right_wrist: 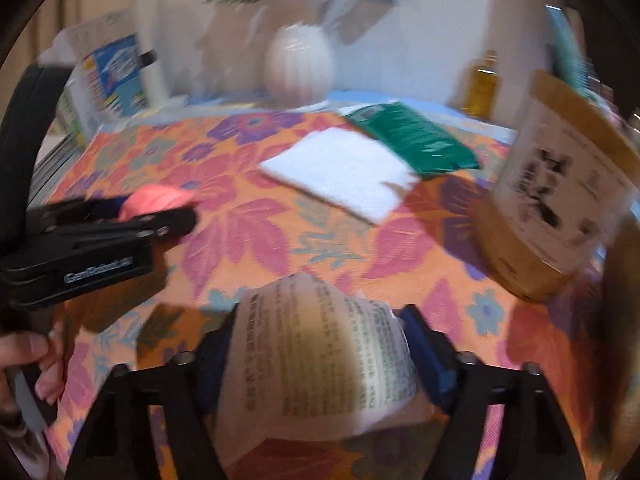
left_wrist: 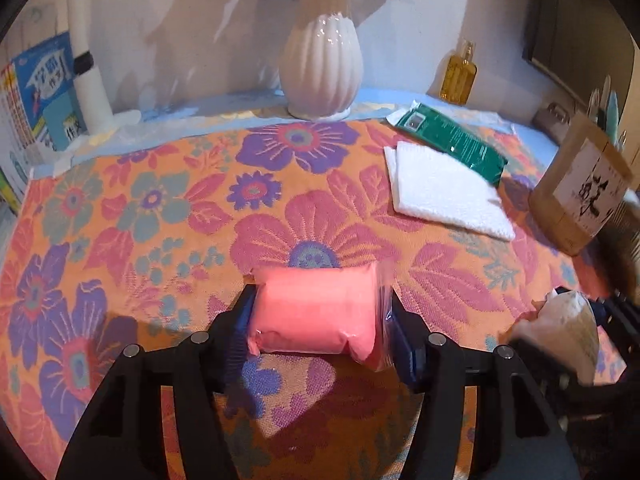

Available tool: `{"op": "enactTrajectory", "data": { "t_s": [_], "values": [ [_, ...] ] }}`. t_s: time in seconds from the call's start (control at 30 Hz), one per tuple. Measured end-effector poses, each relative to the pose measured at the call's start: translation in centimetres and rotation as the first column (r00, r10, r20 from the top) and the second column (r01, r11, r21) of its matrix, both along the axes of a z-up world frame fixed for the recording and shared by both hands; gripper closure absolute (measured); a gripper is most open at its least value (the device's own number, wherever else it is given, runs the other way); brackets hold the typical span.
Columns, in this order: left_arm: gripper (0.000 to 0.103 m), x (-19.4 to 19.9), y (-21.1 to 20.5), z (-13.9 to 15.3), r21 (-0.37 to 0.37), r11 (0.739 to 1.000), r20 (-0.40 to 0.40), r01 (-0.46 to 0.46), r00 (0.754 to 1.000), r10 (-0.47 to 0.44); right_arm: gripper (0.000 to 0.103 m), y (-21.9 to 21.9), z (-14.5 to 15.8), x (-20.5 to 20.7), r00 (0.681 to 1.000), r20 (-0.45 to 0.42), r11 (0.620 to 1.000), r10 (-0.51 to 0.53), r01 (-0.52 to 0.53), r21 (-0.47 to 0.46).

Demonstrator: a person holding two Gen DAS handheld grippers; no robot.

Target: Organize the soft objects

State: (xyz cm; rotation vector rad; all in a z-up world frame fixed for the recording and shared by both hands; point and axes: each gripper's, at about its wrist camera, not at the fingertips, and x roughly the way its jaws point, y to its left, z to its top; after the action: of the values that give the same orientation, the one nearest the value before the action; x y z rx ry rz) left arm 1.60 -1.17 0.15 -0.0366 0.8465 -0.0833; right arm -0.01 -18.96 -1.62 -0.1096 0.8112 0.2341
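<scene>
Jaws of your left gripper (left_wrist: pixel 320 316) are closed on the pink soft pack (left_wrist: pixel 316 312), pressing both of its ends, held above the floral worktop (left_wrist: pixel 160 208), forward of the white vase (left_wrist: pixel 320 64). Jaws of your right gripper (right_wrist: pixel 316 360) are clamped on a white printed pouch (right_wrist: pixel 320 352), right of the pink pack and short of the folded white cloth (right_wrist: pixel 340 172). Judgement: both items are in carry. Keep the squeeze light; the wrappers deform. Set them down beside the cloth and green packet (right_wrist: pixel 412 140), clear of the brown paper bag (right_wrist: pixel 552 188).

Two low wrist views facing the vase (left_wrist: pixel 320 64), sharing the floral tablecloth (left_wrist: pixel 160 208).
</scene>
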Motion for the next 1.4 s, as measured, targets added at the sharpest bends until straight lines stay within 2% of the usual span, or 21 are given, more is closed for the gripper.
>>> {"op": "enactTrajectory", "data": {
  "t_s": [0.07,0.1,0.17,0.23,0.37,0.47,0.6,0.73,0.83,0.9,0.97,1.07,1.17,1.27,1.3,1.33,1.37,1.4],
  "values": [
    [0.047,-0.2,0.7,0.1,-0.055,0.998,0.013,-0.007,1.000,0.007,0.043,-0.5,0.5,-0.4,0.999,0.033,0.999,-0.025,0.024,0.027],
    [0.047,-0.3,1.4,0.2,-0.106,0.994,0.023,-0.014,1.000,0.017,0.043,-0.9,0.7,-0.7,0.999,0.040,0.998,-0.024,0.022,0.060],
    [0.047,-0.7,2.8,0.2,-0.187,0.981,0.025,-0.042,0.999,0.048,0.043,-1.2,1.2,-1.4,0.999,0.053,0.995,0.010,-0.015,0.103],
    [0.047,-1.2,3.2,0.2,-0.212,0.975,0.024,-0.071,0.997,0.078,0.043,-1.8,1.9,-2.3,0.997,0.075,0.987,0.031,-0.042,0.156],
    [0.047,-3.0,2.3,1.5,-0.220,0.973,0.028,-0.070,0.997,0.078,0.043,-3.2,3.7,-3.9,0.995,0.069,0.945,0.069,-0.087,0.316],
    [0.047,-3.5,0.4,3.8,-0.186,0.982,0.053,-0.044,0.997,0.055,0.043,-4.4,6.8,-5.2,0.992,0.111,0.932,0.056,-0.092,0.351],
    [0.047,-4.0,-4.1,8.1,-0.163,0.985,0.112,0.056,0.993,-0.038,0.043,-8.1,11.1,-6.1,0.989,0.145,0.911,0.027,-0.084,0.404],
    [0.047,-3.8,-10.2,11.1,-0.130,0.977,0.151,0.171,0.977,-0.151,0.042,-14.3,13.9,-5.8,0.991,0.107,0.889,-0.075,0.018,0.458],
    [0.047,-3.9,-15.4,12.2,-0.126,0.950,0.182,0.287,0.948,-0.262,0.042,-19.7,15.3,-4.8,0.983,0.065,0.858,-0.169,0.114,0.501],
    [0.047,-3.9,-19.2,12.5,-0.130,0.919,0.190,0.372,0.919,-0.346,0.042,-22.5,15.8,-3.7,0.979,0.046,0.846,-0.199,0.148,0.511],
    [0.047,-4.0,-22.4,12.5,-0.119,0.890,0.187,0.440,0.890,-0.415,0.042,-24.7,15.9,-2.7,0.966,0.026,0.853,-0.256,0.213,0.477],
    [0.047,-4.6,-27.4,11.9,-0.067,0.840,0.184,0.538,0.834,-0.520,0.042,-27.0,14.9,-0.9,0.951,-0.011,0.870,-0.310,0.288,0.401],
    [0.046,-5.1,-31.3,10.6,-0.056,0.767,0.155,0.640,0.764,-0.626,0.042,-29.0,13.0,1.0,0.953,-0.065,0.858,-0.297,0.296,0.421],
    [0.045,-5.0,-33.2,9.4,-0.027,0.740,0.126,0.672,0.737,-0.664,0.042,-29.7,12.0,2.4,0.945,-0.088,0.876,-0.314,0.324,0.358],
    [0.044,-4.8,-33.7,9.1,-0.027,0.732,0.125,0.681,0.729,-0.673,0.040,-29.7,12.1,2.7,0.947,-0.078,0.886,-0.312,0.320,0.336],
    [0.039,-4.7,-34.0,8.9,-0.032,0.727,0.125,0.686,0.724,-0.678,0.033,-29.5,12.2,2.9,0.950,-0.070,0.893,-0.306,0.311,0.326],
    [0.030,-4.5,-34.2,8.7,-0.035,0.723,0.125,0.689,0.721,-0.681,0.027,-29.6,12.3,2.9,0.952,-0.062,0.896,-0.300,0.304,0.323],
    [0.023,-4.2,-34.4,8.6,-0.036,0.723,0.121,0.690,0.721,-0.682,0.015,-29.8,12.4,3.0,0.952,-0.054,0.896,-0.302,0.303,0.324]
  ]
}}
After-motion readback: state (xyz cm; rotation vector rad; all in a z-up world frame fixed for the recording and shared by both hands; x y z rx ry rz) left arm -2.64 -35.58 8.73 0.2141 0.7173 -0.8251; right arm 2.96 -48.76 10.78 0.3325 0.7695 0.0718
